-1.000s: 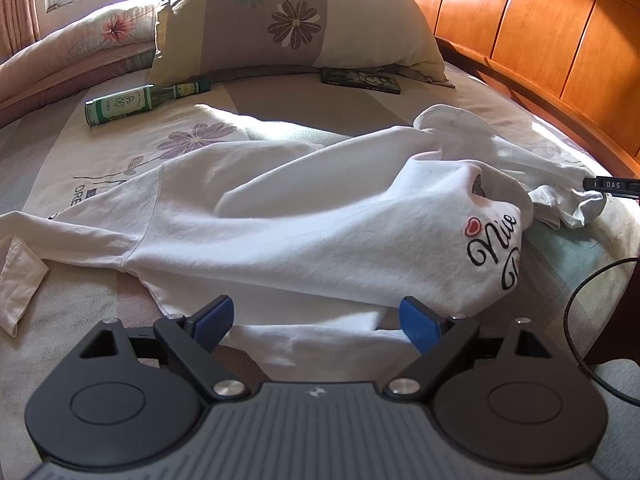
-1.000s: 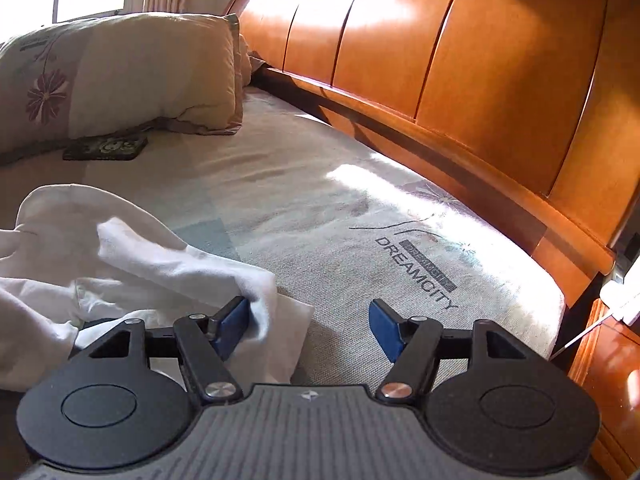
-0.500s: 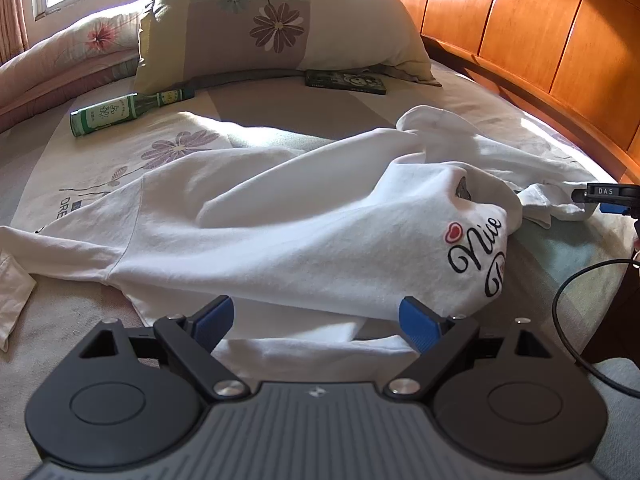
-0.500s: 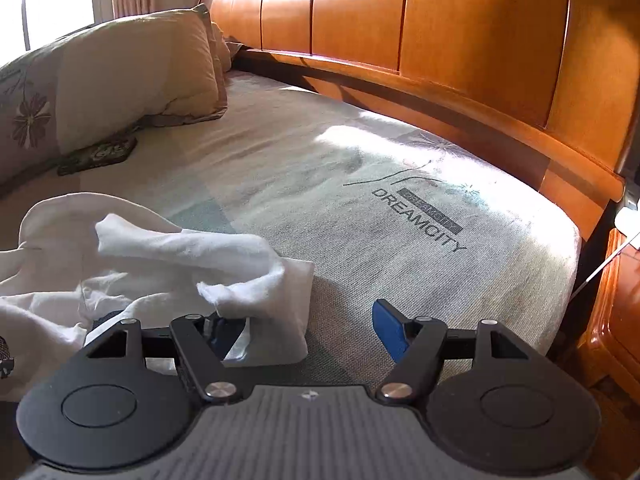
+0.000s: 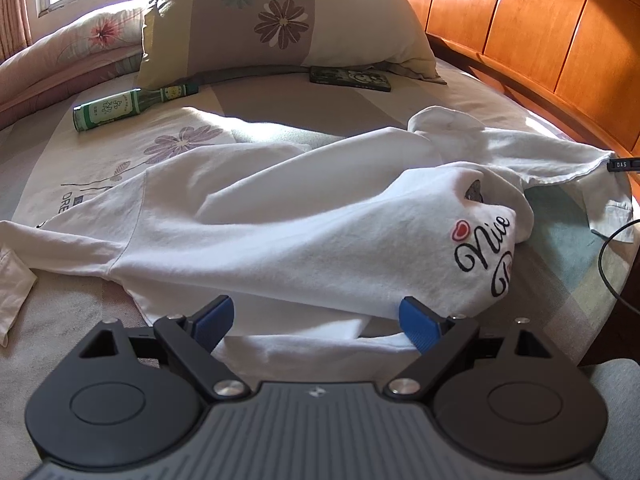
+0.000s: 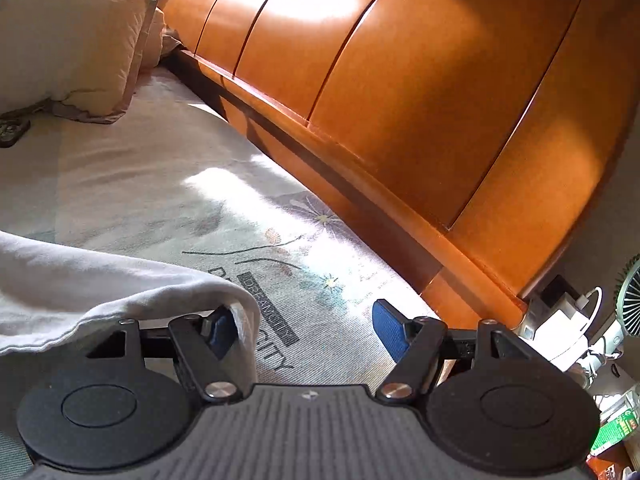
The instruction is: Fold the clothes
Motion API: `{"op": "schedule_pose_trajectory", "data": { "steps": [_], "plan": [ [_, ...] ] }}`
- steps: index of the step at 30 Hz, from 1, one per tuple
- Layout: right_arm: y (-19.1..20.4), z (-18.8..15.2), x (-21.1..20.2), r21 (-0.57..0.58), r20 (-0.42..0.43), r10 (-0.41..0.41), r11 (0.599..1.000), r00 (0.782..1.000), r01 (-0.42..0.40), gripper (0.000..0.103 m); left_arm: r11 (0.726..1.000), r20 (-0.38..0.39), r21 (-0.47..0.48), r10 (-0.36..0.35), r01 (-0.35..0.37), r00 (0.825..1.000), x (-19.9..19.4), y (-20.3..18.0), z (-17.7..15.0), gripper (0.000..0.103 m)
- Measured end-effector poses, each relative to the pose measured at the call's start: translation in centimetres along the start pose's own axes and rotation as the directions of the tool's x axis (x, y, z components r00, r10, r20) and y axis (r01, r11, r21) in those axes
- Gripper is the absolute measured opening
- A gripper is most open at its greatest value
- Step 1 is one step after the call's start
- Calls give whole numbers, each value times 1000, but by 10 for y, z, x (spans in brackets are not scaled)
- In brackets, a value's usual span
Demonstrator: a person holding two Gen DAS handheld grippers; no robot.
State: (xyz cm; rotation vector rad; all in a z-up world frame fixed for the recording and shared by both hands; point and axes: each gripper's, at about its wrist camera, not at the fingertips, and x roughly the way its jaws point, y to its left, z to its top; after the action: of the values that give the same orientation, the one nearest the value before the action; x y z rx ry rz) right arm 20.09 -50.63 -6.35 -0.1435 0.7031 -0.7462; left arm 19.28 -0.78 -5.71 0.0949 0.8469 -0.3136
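Bed: patterned sheet [image 5: 120, 152], my white sweatshirt [image 5: 280, 216] sprawled across it.
Headboard: orange wood [image 6: 400, 100], 1 o'clock.
Pillow: floral [image 5: 280, 20], 12 o'clock; green bottle [image 5: 120, 108] at 10.
Left gripper [image 5: 316, 322]: fingers spread wide around the hem.
Right gripper [image 6: 304, 328]: fingers wide apart, cloth draped over the left one.
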Motion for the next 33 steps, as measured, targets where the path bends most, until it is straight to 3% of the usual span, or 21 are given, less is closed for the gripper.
{"op": "schedule_pose_trajectory", "data": {
  "steps": [3,8,14,18,21,23,25,28,30,33],
  "plan": [
    [-10,10,1,-10,36,-44,999,998,44,76,1000,4,4,-3,3,1000,-2,0,0,90],
    [-3,20,-5,-135,152,-135,978,979,156,79,1000,9,0,-1,1,1000,-4,2,-2,90],
    [16,61,-25,-255,342,-167,931,925,263,89,1000,14,-14,4,-4,1000,-7,6,-4,90],
    [11,72,-23,-227,268,-119,957,956,183,91,1000,16,-21,-10,11,1000,-8,6,-7,90],
    [5,53,-8,-220,97,-38,974,995,59,91,1000,13,-20,-19,19,1000,-8,9,-8,90],
    [2,36,2,-219,-41,47,974,998,-55,91,1000,12,-11,-25,25,1000,-9,11,-8,90],
    [0,21,5,-200,-150,124,968,981,-153,91,999,10,-5,-31,31,999,-10,14,-7,90],
    [-1,7,-12,-149,-232,249,946,940,-288,91,999,12,0,-49,49,999,-12,21,-5,90],
    [5,4,-34,-120,-258,359,909,897,-398,91,998,16,3,-59,59,998,-14,25,-2,90],
    [26,18,-68,-133,-225,485,844,845,-520,92,998,29,12,-69,69,997,-15,32,7,90]
  ]
}}
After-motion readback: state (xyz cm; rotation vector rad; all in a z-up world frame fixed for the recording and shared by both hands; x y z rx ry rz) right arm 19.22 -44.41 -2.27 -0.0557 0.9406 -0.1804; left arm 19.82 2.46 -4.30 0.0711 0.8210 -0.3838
